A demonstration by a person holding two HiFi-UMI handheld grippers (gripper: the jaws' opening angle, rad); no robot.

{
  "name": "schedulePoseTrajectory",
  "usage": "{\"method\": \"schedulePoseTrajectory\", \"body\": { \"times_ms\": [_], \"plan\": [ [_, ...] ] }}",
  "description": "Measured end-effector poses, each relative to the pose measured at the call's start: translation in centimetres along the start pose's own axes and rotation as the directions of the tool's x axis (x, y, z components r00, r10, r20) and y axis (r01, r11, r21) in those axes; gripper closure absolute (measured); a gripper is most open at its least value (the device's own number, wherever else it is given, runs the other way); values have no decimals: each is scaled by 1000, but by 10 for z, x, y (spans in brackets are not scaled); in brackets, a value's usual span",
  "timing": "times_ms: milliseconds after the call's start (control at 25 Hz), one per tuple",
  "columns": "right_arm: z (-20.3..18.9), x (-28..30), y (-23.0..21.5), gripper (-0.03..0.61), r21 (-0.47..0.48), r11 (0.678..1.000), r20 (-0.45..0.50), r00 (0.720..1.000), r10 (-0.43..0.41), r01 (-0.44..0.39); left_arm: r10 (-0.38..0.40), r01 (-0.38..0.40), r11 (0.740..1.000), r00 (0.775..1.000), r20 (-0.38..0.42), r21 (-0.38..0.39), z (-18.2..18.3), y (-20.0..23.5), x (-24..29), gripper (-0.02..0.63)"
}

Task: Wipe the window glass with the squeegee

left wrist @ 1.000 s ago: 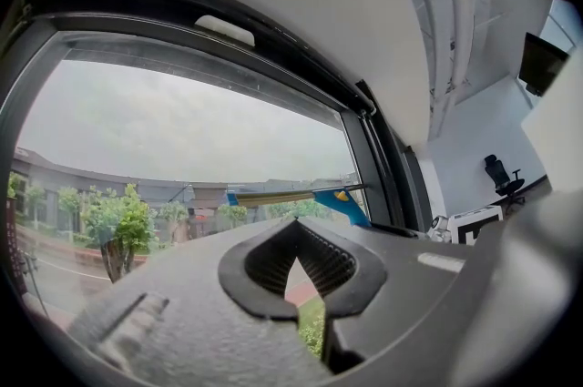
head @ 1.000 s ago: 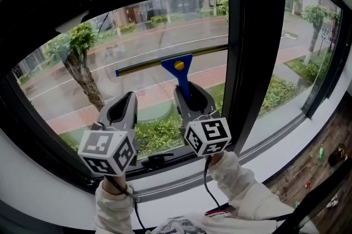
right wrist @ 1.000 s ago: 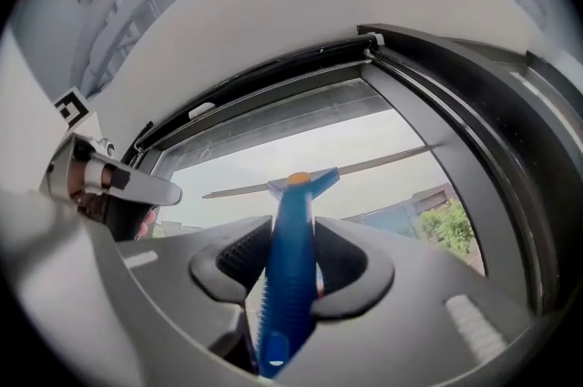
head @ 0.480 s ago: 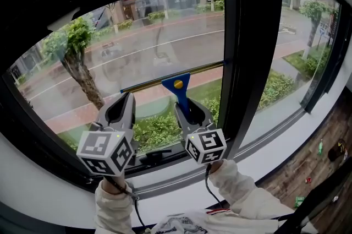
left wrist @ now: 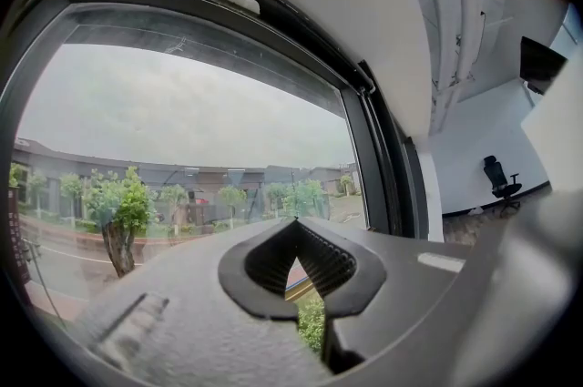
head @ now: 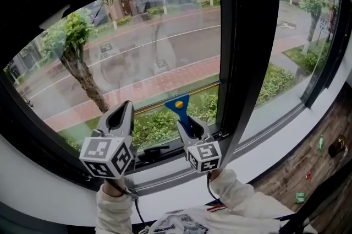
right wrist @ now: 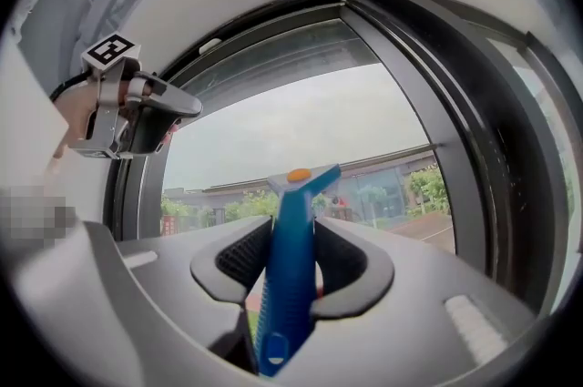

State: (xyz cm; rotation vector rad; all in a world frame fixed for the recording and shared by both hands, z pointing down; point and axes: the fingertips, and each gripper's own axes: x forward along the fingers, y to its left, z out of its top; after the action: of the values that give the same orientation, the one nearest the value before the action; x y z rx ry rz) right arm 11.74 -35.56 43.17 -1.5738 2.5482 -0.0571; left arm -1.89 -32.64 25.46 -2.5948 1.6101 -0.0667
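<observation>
Right gripper view: the right gripper (right wrist: 290,229) clamps the squeegee (right wrist: 284,303) by its blue handle (likely light, stiff plastic, the sensible hold), blade low on the window glass (head: 137,56). The left gripper (left wrist: 295,230) is closed, empty.

The wood floor (head: 286,180) shows at about 4 o'clock in the head view. Small things lie on it. A dark round thing (head: 336,153) sits far out at 3 o'clock, with a little green thing (head: 320,145) just beside it. A red bit (head: 308,176) and a green bit (head: 300,196) lie nearer 5 o'clock.
</observation>
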Motion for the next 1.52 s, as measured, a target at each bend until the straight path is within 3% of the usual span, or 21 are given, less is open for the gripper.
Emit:
{"method": "schedulePoseTrajectory", "body": {
  "times_ms": [760, 1120, 1520],
  "plan": [
    [-96, -17, -8, 433, 1, 1000, -132, 991, -17, 18, 13, -16, 1000, 995, -94, -25, -56, 2, 3, 612],
    [-149, -27, -13, 433, -15, 1000, -236, 971, -26, 24, 32, -40, 998, 987, -155, -52, -98, 12, 3, 612],
    [-198, -36, -17, 431, -23, 999, -339, 940, -35, 29, 33, -44, 997, 982, -185, -57, -112, 13, 5, 612]
  ]
}}
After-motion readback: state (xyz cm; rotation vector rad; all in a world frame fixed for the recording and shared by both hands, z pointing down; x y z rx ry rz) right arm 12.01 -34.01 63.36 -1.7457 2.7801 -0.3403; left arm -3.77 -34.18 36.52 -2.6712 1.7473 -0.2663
